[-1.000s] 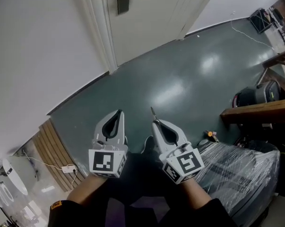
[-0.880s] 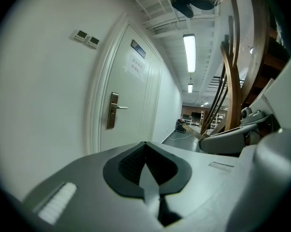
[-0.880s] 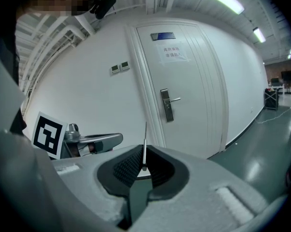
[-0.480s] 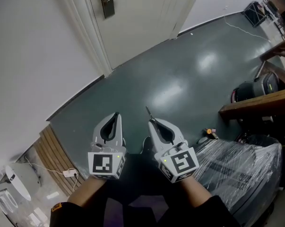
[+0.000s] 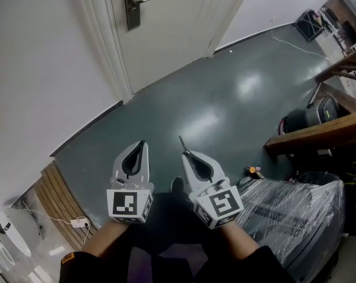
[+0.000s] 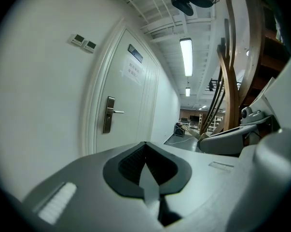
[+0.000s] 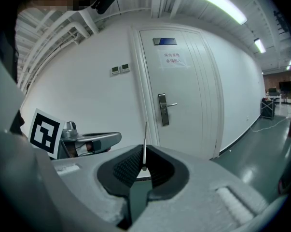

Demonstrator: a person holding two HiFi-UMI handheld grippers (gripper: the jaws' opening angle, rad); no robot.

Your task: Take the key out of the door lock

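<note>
A thin metal key (image 5: 181, 144) sticks out of the tip of my right gripper (image 5: 185, 154), which is shut on it. In the right gripper view the key (image 7: 145, 141) stands upright between the dark pads. My left gripper (image 5: 141, 145) floats beside it, shut with nothing in it; its jaws meet at the tip (image 6: 145, 145). Both hang over the dark floor, well away from the white door (image 5: 172, 34). The door's lock plate and lever handle (image 5: 132, 5) show at the top, also in the left gripper view (image 6: 108, 114) and the right gripper view (image 7: 163, 109).
A plastic-wrapped bundle (image 5: 296, 211) lies close at the right, under a wooden beam (image 5: 319, 135), with a dark machine (image 5: 310, 115) behind. Wooden slats (image 5: 62, 190) and a white power strip (image 5: 78, 221) sit at the lower left by the wall.
The head view has shifted, so the door's lock plate sits lower and further left in the picture. Both grippers have drifted slightly left. The key stays in the right gripper.
</note>
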